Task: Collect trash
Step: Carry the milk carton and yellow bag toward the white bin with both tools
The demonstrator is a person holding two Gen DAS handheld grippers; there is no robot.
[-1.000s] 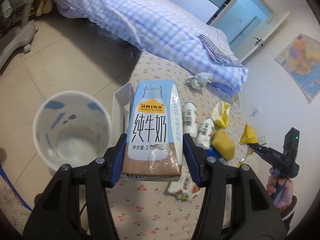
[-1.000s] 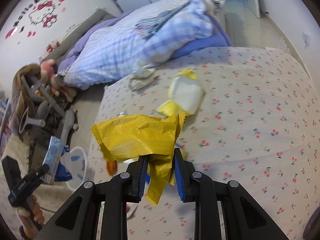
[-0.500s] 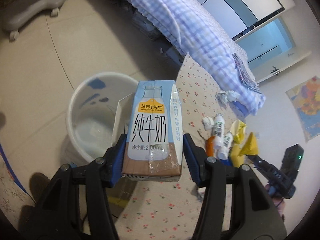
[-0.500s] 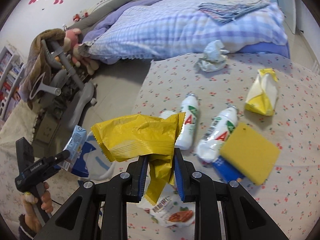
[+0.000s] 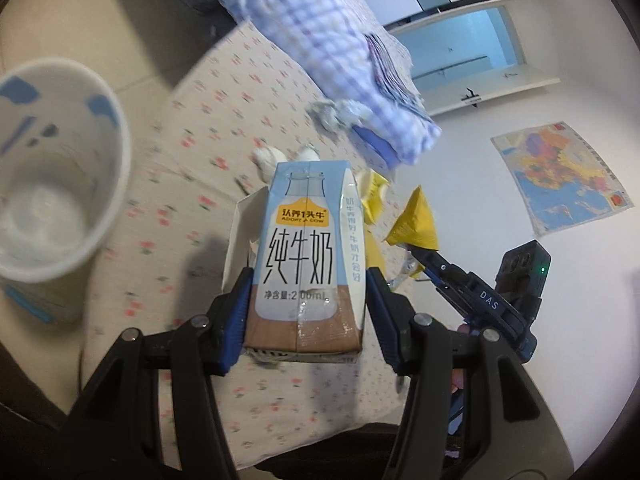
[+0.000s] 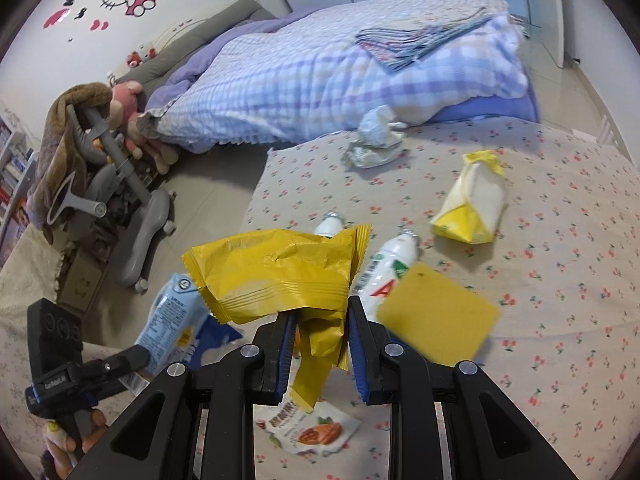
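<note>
A milk box (image 5: 308,256) is clamped in the left gripper's (image 5: 308,316) jaws, near the bin (image 5: 116,128) by the bed's (image 6: 560,280) edge. A yellow wrapper (image 6: 280,276) is clamped in the right gripper (image 6: 320,344). Nothing is seen in the bin; bottles (image 6: 394,264) and packets are left on the bed.

We see the white bin (image 5: 60,168) open-mouthed at ten o'clock, unblocked; bottles (image 6: 390,268) and wrappers (image 6: 472,204) crowd twelve.
</note>
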